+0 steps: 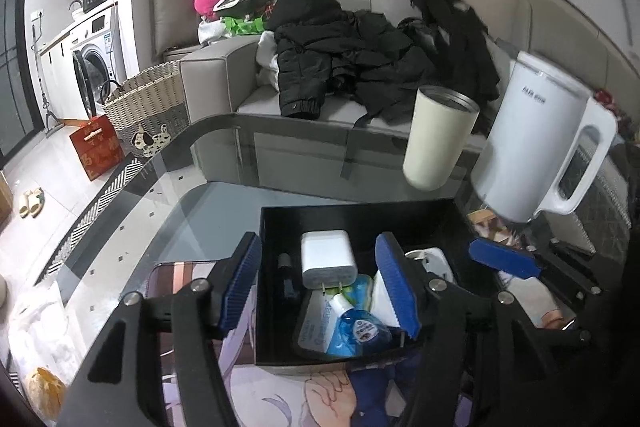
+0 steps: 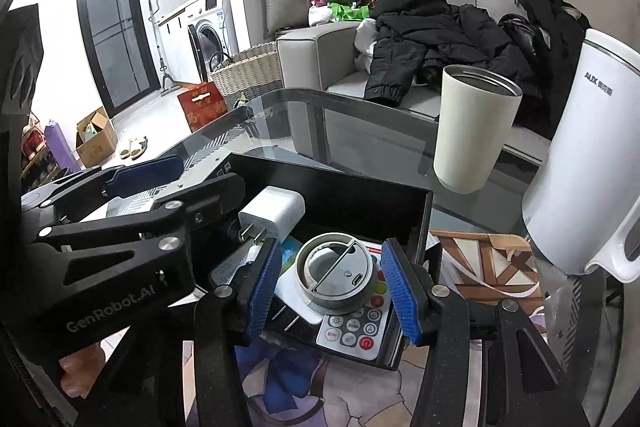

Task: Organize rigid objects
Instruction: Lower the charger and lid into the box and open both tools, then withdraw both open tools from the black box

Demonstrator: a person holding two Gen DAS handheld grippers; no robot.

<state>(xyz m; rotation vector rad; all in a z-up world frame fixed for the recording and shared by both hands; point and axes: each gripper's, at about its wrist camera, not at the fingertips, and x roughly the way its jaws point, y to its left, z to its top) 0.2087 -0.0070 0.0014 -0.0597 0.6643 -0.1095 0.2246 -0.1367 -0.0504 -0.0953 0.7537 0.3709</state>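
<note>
A black open box (image 1: pixel 352 215) stands on the glass table and holds a white plug adapter (image 1: pixel 327 259), a blue bottle (image 1: pixel 358 331) and packets. My left gripper (image 1: pixel 320 287) is open over the box, empty. In the right wrist view the same box (image 2: pixel 360 203) also holds a grey round lid (image 2: pixel 338 275) lying on a white remote (image 2: pixel 356 331), with the white adapter (image 2: pixel 274 213) behind. My right gripper (image 2: pixel 330 287) is open, its blue pads on either side of the grey lid, apart from it. The left gripper (image 2: pixel 132 179) shows at the left.
A cream tumbler (image 2: pixel 472 131) and a white kettle (image 2: pixel 584 179) stand on the glass table to the right of the box. A printed mat (image 1: pixel 280 395) lies under the box. Behind are a grey sofa with black jackets (image 1: pixel 340 59) and a wicker basket (image 1: pixel 148 107).
</note>
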